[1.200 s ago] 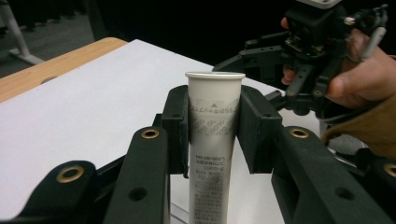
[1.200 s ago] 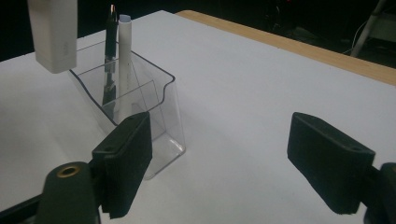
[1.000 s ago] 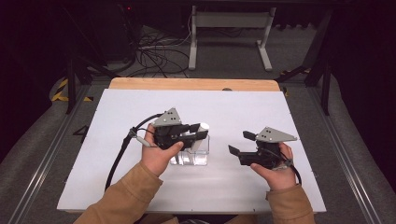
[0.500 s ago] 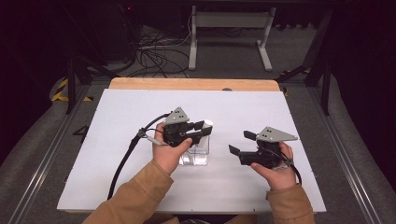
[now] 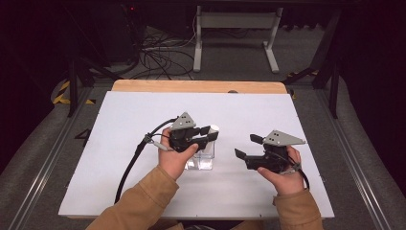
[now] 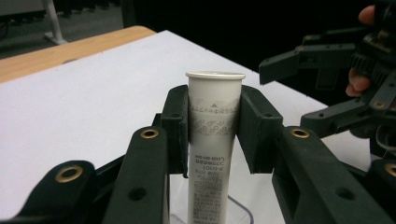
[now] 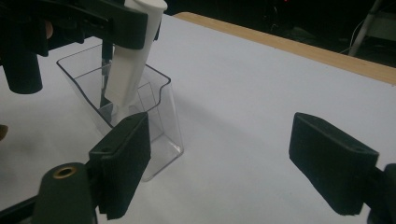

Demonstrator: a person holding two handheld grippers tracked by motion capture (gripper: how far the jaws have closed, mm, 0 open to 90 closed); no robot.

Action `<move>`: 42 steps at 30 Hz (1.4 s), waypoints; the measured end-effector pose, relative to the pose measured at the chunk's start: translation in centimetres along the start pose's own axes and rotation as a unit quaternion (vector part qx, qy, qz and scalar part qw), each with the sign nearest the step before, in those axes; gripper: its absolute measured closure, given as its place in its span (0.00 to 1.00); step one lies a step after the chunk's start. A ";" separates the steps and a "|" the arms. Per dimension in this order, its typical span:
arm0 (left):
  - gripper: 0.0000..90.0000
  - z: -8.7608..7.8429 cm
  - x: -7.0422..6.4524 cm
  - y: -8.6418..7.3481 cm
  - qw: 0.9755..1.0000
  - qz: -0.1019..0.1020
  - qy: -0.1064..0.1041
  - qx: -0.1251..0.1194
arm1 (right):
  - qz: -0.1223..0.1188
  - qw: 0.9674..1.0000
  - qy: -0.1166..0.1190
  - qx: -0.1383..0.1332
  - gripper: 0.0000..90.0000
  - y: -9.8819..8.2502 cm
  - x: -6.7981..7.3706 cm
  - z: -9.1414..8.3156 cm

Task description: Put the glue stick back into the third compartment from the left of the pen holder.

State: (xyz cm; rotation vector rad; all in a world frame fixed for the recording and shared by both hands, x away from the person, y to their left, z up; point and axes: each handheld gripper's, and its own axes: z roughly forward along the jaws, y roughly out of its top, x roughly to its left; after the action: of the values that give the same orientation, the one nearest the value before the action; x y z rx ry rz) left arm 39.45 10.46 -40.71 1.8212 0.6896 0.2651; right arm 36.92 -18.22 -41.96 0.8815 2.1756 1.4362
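Note:
A white tube (image 6: 212,140) with printed text and a flat cap stands upright between the pads of my left gripper (image 6: 212,130), which is shut on its upper part. In the right gripper view the tube (image 7: 133,56) leans a little, and its lower end reaches down inside a clear plastic container (image 7: 159,107). The high view shows the left gripper (image 5: 210,133) over that container (image 5: 201,160) at mid-table. My right gripper (image 5: 246,146) hovers to the right of it, open, with nothing between its jaws (image 7: 229,161).
A white board (image 5: 119,143) covers the table, with a strip of wood along its far edge (image 5: 191,86). The left gripper's black cable (image 5: 131,160) trails toward the near left. Metal frame legs and cables lie on the dark floor beyond.
My left gripper has moved right and down with the tube, bringing its lower end into the clear container. The right gripper has stayed where it was.

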 end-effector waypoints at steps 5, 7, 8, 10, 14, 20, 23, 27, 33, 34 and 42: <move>0.74 0.2 0.1 -0.3 1.000 0.007 0.004 0.011 | 0.001 1.000 0.000 0.000 0.24 0.0 0.0 -0.1; 0.74 0.3 0.1 -0.4 1.000 0.008 0.002 0.015 | 0.003 1.000 0.000 -0.001 0.24 0.0 0.0 -0.1; 0.74 0.3 0.0 -0.5 1.000 0.002 -0.004 0.012 | 0.003 1.000 0.000 -0.001 0.24 0.0 0.0 -0.1; 0.74 0.3 0.0 -0.5 1.000 0.005 -0.004 0.020 | -0.001 1.000 0.000 -0.002 0.24 0.0 -0.1 -0.1; 0.50 -0.4 -0.3 -0.4 1.000 0.018 0.012 0.022 | 0.003 1.000 -0.001 -0.007 0.24 0.1 -0.1 -0.2; 0.41 -2.2 -1.0 0.1 0.999 0.040 -0.001 0.001 | 0.004 1.000 -0.001 -0.007 0.23 0.1 0.0 -0.2; 0.37 -2.8 -1.1 0.3 0.999 0.047 0.003 -0.004 | 0.002 1.000 0.000 -0.005 0.23 0.2 0.0 0.0; 0.33 -3.3 -1.3 0.4 0.999 0.054 0.003 -0.005 | 0.000 1.000 0.001 -0.004 0.23 0.2 0.1 0.1; 0.25 -4.2 -1.3 0.4 0.997 0.074 0.015 -0.005 | 0.001 1.000 0.002 -0.005 0.23 0.2 0.1 0.1; 0.24 -4.4 -1.2 0.5 0.997 0.076 0.014 -0.007 | 0.000 1.000 0.002 -0.005 0.23 0.2 0.1 0.1; 0.19 -6.0 -0.9 0.6 0.996 0.086 0.023 -0.012 | -0.001 1.000 0.003 -0.009 0.23 0.2 0.3 -0.1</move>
State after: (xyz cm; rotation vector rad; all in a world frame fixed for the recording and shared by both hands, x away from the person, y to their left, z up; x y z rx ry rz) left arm 35.93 14.54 -37.86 1.8590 0.5590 0.4277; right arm 36.69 -17.97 -41.73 0.8699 2.1643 1.4577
